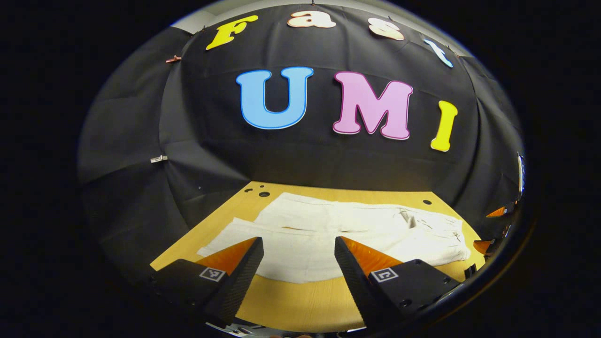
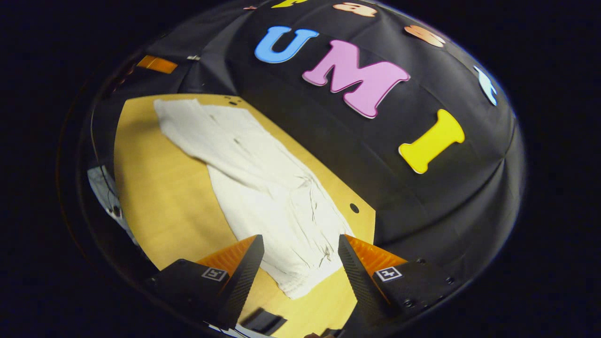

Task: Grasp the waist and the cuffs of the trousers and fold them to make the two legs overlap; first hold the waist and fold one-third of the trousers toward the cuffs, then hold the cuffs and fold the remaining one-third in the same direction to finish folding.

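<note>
Creamy, wrinkled cloth trousers (image 1: 338, 234) lie spread flat on the smooth wooden table (image 1: 300, 300). The left hand-held gripper (image 1: 298, 244) and right hand-held gripper (image 2: 300, 244) hover above them, ribbed wedge-shaped fingers apart, gripping nothing.

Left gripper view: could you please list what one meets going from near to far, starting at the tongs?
Open tongs → bare table edge → white trousers spread flat → far table strip with holes → black cloth wall.
</note>
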